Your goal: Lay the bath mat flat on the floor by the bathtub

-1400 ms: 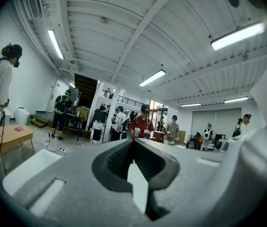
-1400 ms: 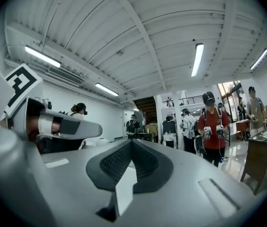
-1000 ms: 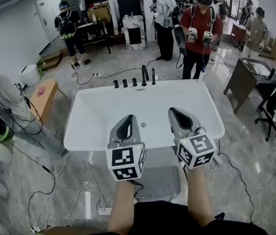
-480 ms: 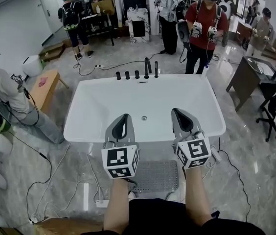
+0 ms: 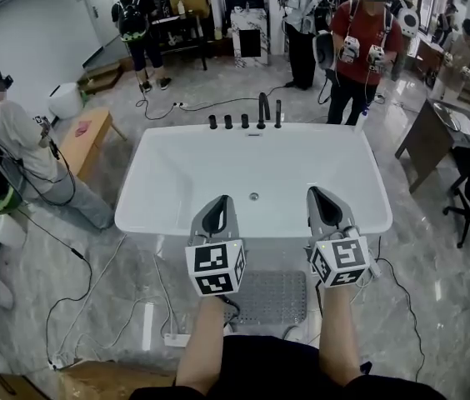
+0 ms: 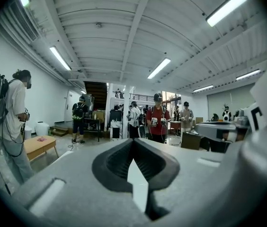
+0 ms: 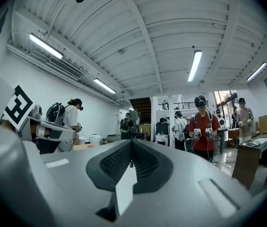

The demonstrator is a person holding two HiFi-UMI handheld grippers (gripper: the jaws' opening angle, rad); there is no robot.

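By the bathtub (image 5: pixel 158 228): the mat (image 5: pixel 272 297) is seen on the floor, apparently flat, partly hidden by the arms.
Left gripper (image 5: pixel 217 209): closed, empty.
Right gripper (image 5: pixel 323 204): closed, empty.
Risk: the mat could be bunched, or the cable (image 5: pixel 162 290) snagged, if grabbed unseen.

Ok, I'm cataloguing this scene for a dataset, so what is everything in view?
bathtub: one, white, middle of the floor
faucet fittings: five, black, tub's far rim
bath mat: one, grey, floor by tub's near side
bench: one, wooden, left of tub
power strip: one, white, floor left of mat
desk: one, dark, right
person in red shirt: one, beyond tub
person with backpack: one, far left
left gripper: grey, shut, empty, over tub's near rim
right gripper: grey, shut, empty, beside it
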